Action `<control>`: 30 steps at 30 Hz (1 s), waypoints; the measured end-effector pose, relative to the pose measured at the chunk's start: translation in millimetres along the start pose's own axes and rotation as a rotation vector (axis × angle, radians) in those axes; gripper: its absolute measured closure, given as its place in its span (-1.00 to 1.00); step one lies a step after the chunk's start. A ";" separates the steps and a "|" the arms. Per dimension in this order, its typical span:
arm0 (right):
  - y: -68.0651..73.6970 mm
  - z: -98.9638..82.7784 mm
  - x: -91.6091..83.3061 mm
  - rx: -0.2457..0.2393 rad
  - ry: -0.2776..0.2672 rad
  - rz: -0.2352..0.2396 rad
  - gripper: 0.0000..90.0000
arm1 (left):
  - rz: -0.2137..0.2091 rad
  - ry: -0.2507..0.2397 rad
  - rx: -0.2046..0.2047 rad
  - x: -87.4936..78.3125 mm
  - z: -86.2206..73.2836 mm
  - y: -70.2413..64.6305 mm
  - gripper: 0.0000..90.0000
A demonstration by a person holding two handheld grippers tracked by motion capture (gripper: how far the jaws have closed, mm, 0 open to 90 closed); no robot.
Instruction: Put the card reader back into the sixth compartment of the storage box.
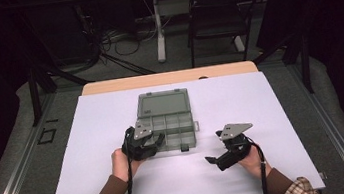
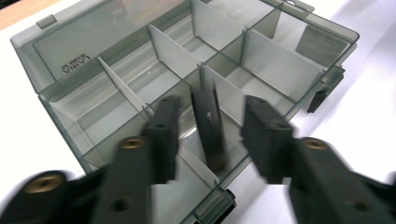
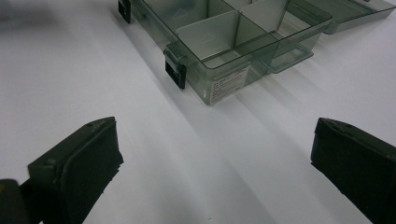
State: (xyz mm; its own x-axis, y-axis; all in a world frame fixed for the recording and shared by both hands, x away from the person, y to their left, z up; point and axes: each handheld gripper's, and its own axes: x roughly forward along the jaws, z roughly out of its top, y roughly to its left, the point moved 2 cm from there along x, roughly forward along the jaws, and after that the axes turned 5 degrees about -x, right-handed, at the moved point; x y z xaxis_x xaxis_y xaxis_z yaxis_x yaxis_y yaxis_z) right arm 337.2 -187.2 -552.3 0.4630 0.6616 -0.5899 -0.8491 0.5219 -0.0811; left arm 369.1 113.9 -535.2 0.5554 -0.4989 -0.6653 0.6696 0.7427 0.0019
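One small black bar (image 2: 208, 128) sits between the jaws of the left gripper (image 2: 212, 140), standing tilted in a near compartment of the clear grey organizer box (image 2: 65, 51). Its long axis runs away from the camera, roughly along the jaws. Neither pad appears to touch it: gaps show on both sides, jaws partly apart, so it looks released, not held. Box lies lid-open mid-table (image 1: 164, 109). Left gripper (image 1: 147, 144) hovers over the box's near left corner and is the closer one. Right gripper (image 1: 221, 158) sits apart on the white table (image 1: 273, 114), jaws wide, empty.
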 end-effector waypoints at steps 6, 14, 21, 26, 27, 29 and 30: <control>1.1 0.7 -1.0 0.003 -0.009 0.009 -0.99 | 0.007 -0.028 -0.005 -4.3 -1.1 3.9 -0.35; -0.7 -0.1 0.7 0.012 -0.007 0.011 -0.99 | -0.010 -0.059 0.005 -10.5 -0.3 7.3 -0.66; -0.1 1.3 0.7 0.006 -0.011 0.007 -0.99 | 0.000 -0.063 0.020 -12.3 0.0 9.5 -0.82; -1.1 0.9 1.7 0.014 -0.007 0.008 -0.99 | -0.003 -0.062 0.024 -13.0 0.0 11.5 -0.90; -0.5 1.1 2.2 0.013 -0.006 0.011 -0.99 | -0.003 -0.061 0.022 -13.2 -0.1 12.3 -0.91; 0.3 2.0 2.6 0.004 -0.007 0.013 -0.99 | -0.004 -0.052 0.028 -13.4 0.1 14.1 -0.94; 0.6 2.8 2.5 -0.001 -0.010 0.012 -0.99 | 0.002 -0.054 0.030 -13.3 0.2 15.0 -0.96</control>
State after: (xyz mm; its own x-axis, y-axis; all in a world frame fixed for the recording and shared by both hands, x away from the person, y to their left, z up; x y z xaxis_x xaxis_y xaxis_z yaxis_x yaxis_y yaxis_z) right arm 338.6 -183.7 -551.5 0.4556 0.6730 -0.5827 -0.8547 0.5138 -0.0748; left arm 371.9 131.6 -526.2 0.5817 -0.5218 -0.6240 0.6828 0.7302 0.0259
